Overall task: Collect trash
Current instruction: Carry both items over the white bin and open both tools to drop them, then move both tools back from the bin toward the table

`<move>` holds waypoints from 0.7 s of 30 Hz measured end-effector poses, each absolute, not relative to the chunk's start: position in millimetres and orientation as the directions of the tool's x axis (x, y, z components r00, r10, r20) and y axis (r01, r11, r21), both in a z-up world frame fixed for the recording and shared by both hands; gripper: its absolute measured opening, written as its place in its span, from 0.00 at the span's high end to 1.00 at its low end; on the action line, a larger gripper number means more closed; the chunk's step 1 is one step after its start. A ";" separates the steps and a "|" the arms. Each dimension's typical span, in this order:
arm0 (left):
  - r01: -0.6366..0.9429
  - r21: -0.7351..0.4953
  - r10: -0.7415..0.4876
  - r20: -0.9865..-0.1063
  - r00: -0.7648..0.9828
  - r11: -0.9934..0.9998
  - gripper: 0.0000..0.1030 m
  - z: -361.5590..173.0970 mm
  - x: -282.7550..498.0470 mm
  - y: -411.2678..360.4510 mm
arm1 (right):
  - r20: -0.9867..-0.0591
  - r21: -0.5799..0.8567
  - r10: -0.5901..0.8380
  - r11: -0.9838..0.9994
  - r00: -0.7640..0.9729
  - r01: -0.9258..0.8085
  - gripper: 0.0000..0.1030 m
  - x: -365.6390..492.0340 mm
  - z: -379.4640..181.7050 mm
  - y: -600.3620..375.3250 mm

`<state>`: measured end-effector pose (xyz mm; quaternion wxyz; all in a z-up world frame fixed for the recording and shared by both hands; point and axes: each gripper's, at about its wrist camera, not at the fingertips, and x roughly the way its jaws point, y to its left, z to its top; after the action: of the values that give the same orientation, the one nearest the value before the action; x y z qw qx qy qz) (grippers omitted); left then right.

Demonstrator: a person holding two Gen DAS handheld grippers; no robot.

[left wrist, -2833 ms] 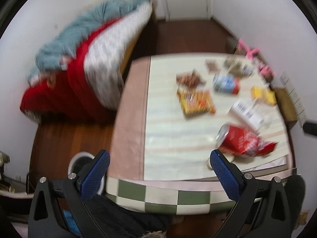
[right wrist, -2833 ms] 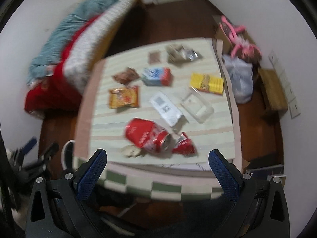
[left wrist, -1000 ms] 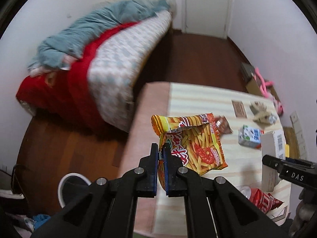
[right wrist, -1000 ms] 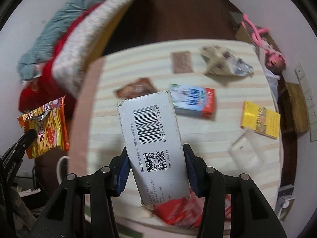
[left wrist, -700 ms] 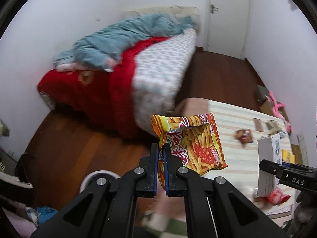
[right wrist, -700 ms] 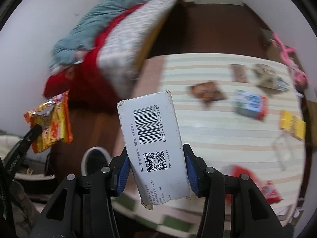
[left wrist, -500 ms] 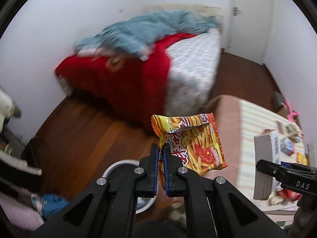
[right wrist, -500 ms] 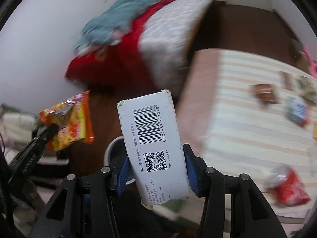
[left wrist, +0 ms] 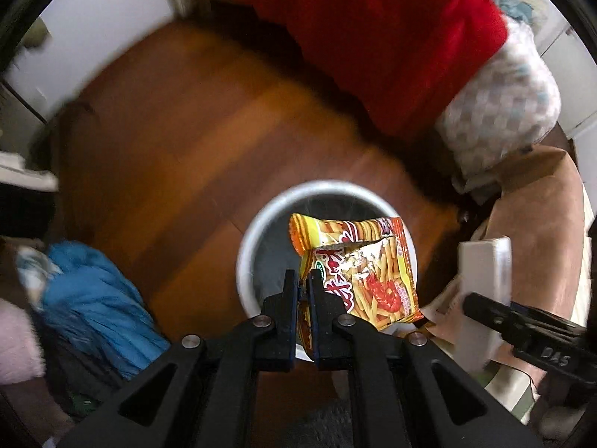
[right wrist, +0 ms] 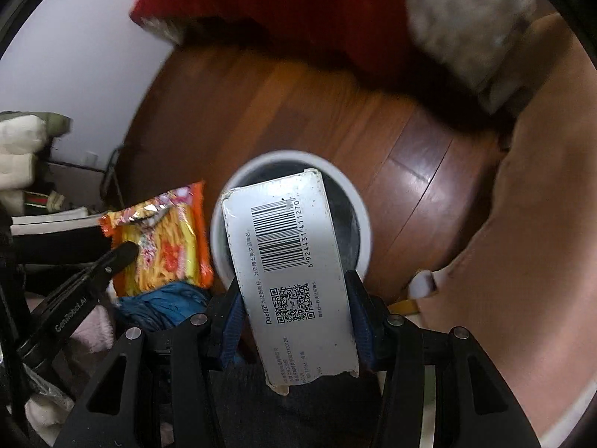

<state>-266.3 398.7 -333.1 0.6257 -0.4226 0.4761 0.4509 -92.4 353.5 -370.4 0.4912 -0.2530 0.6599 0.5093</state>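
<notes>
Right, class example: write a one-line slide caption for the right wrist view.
Right gripper holds a white barcoded box over the white trash bin; beside it, the left gripper holds a snack bag.

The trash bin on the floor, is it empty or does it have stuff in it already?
Cannot tell for sure. The white-rimmed trash bin shows only a dark liner where visible, but the snack bag and white box held above it hide much of the inside.
</notes>
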 end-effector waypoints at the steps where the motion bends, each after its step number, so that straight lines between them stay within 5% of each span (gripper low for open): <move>1: -0.969 -0.104 0.139 -0.981 0.137 0.226 0.93 -344.9 -267.4 405.2 | -0.908 0.418 0.154 0.355 -0.389 -0.836 0.49 -92.9 -379.6 358.1; 5: -0.978 -0.114 0.086 -0.988 0.131 0.177 0.85 -376.0 -269.7 420.7 | -0.908 0.414 0.101 0.348 -0.406 -0.841 0.48 -97.9 -415.0 381.0; 6: -0.980 -0.115 0.084 -0.988 0.130 0.161 0.59 -379.7 -271.6 422.3 | -0.904 0.422 0.088 0.346 -0.419 -0.838 0.47 -101.3 -424.3 388.7; 7: -0.982 -0.117 0.089 -0.987 0.131 0.146 0.17 -381.1 -276.7 423.1 | -0.904 0.421 0.081 0.347 -0.420 -0.839 0.45 -104.3 -429.4 389.3; 8: -0.985 -0.110 0.097 -0.988 0.123 0.132 0.02 -381.8 -278.9 423.8 | -0.905 0.418 0.079 0.349 -0.418 -0.839 0.36 -106.2 -433.7 394.0; 9: -0.987 -0.104 0.108 -0.987 0.118 0.124 0.00 -380.6 -284.4 423.9 | -0.905 0.419 0.084 0.348 -0.418 -0.839 0.21 -108.8 -433.2 396.2; 14: -0.992 -0.027 0.150 -0.988 0.045 0.120 0.00 -365.9 -306.5 416.7 | -0.926 0.376 0.092 0.318 -0.367 -0.870 0.00 -98.8 -428.2 393.7; 21: -0.988 0.056 0.253 -0.967 -0.018 0.143 0.00 -332.1 -303.7 387.5 | -0.976 0.214 0.083 0.238 -0.199 -0.947 0.00 -100.2 -402.4 364.5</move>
<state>-303.7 387.5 -332.1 0.5856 -0.3844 0.4783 0.5296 -100.2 364.5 -402.4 0.5171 -0.3645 0.5930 0.4980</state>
